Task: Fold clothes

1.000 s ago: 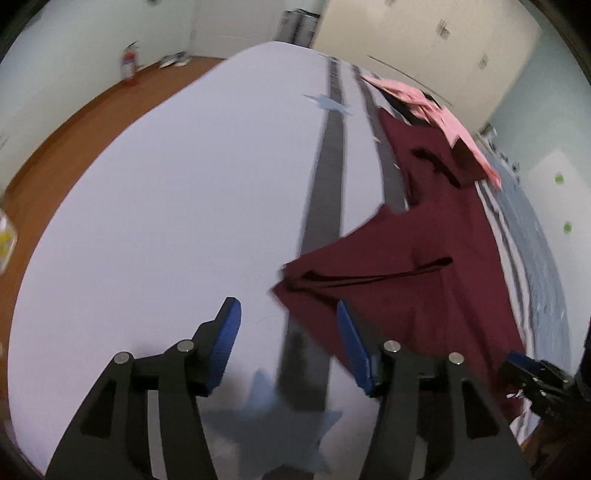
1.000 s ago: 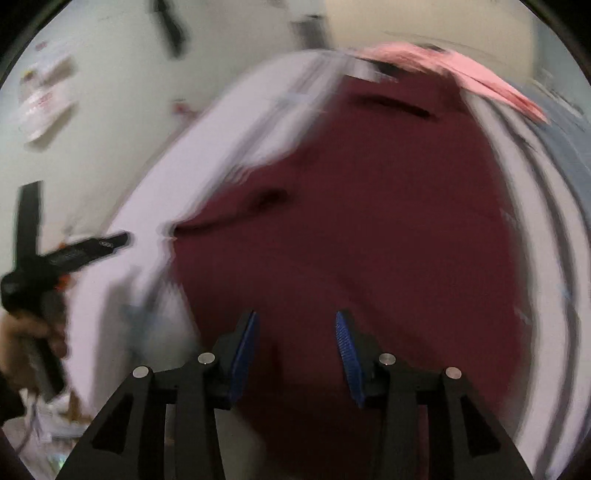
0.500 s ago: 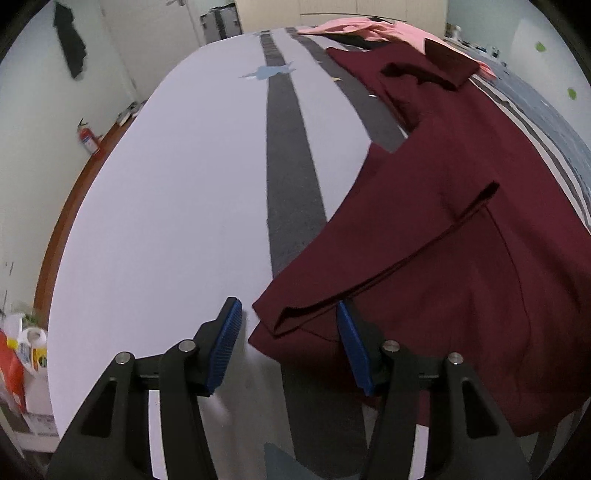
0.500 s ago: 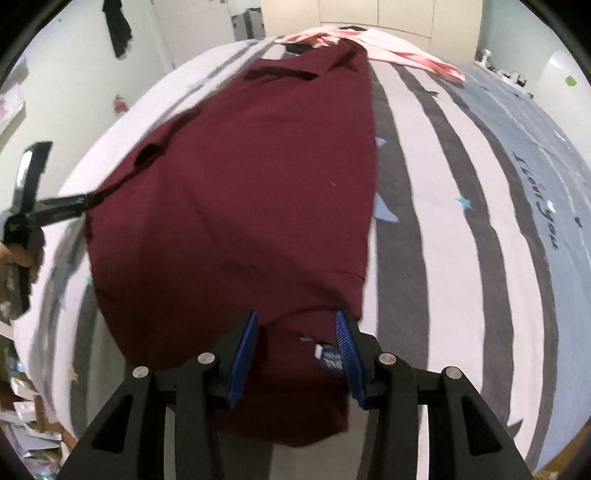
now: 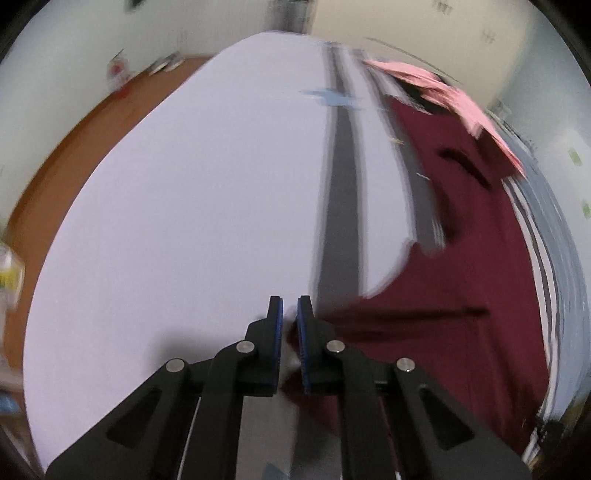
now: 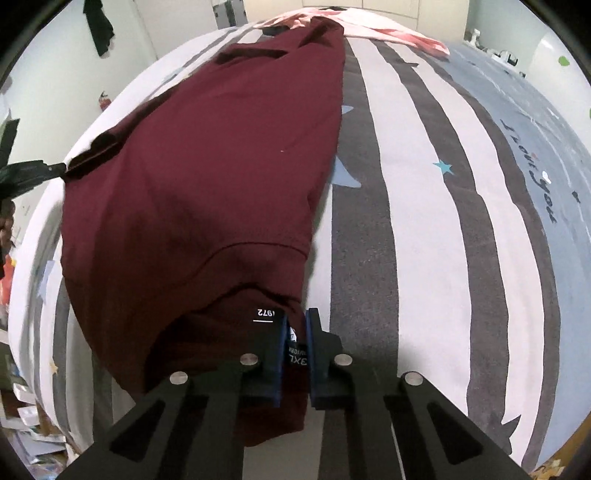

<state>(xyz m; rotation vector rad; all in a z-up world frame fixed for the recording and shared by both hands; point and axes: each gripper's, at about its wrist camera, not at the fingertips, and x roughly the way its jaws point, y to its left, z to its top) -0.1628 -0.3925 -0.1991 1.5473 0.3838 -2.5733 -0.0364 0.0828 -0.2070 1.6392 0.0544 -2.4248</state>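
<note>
Two grippers have just closed on one maroon shirt (image 6: 207,177), which lies lengthwise on the striped bedsheet (image 6: 424,229), its far end near a pink garment (image 6: 391,31) at the head of the bed. Half a second earlier both sets of jaws stood spread over the cloth; now the right gripper (image 6: 295,332) is pressed together on the collar edge, the size label (image 6: 295,354) showing between its blue pads, and the left gripper (image 5: 290,325) has narrowed to a slit with maroon sleeve fabric caught in it, though motion blur softens that view. With both corners pinched, the garment is judged ready to be lifted or drawn over for a first fold. Open room is ample: a broad white stretch of sheet lies to the shirt's left, and striped sheet to its right is bare up to the bed's edge. The near hem hangs close to the bed's front edge, so slack cloth could slip off there.
</note>
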